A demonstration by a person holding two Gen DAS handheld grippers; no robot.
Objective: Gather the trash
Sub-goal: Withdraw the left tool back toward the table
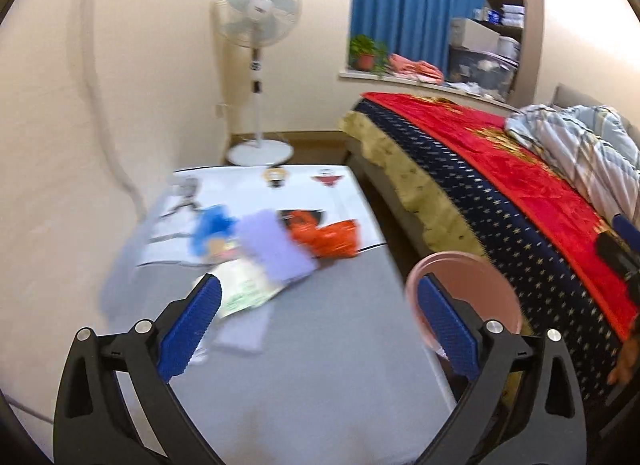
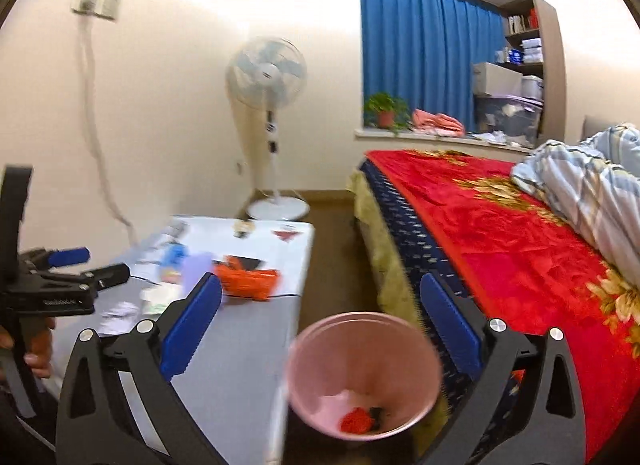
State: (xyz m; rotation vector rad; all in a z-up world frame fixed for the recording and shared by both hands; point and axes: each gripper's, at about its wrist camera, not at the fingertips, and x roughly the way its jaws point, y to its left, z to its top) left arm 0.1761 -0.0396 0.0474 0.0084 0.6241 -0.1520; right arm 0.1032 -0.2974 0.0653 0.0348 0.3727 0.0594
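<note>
No writing can be read anywhere: the printed sheets at the far end of the surface (image 1: 320,345) and the badge at the hub of the standing fan (image 1: 259,9) are blurred.

The surface is grey and sits in the lower middle of the frame, with a red-blanketed bed (image 1: 520,185) to its right and a blue curtain (image 1: 408,5) at the upper right. The trash lies in a loose cluster at centre-left of the left wrist view: an orange wrapper (image 1: 332,239), a lilac sheet (image 1: 276,249), a blue scrap (image 1: 212,225) and a green-printed packet (image 1: 248,293).

The left tongs (image 1: 318,329) are spread apart with nothing between them, hovering over the surface. The right tongs (image 2: 320,329) are likewise apart and empty.

Only the right wrist view looks down into the pink bin (image 2: 364,377), beside the surface, showing a red piece and pale paper at its bottom; the left wrist view shows just its rim. The right wrist view alone also shows a wall socket (image 2: 96,1) at upper left.
</note>
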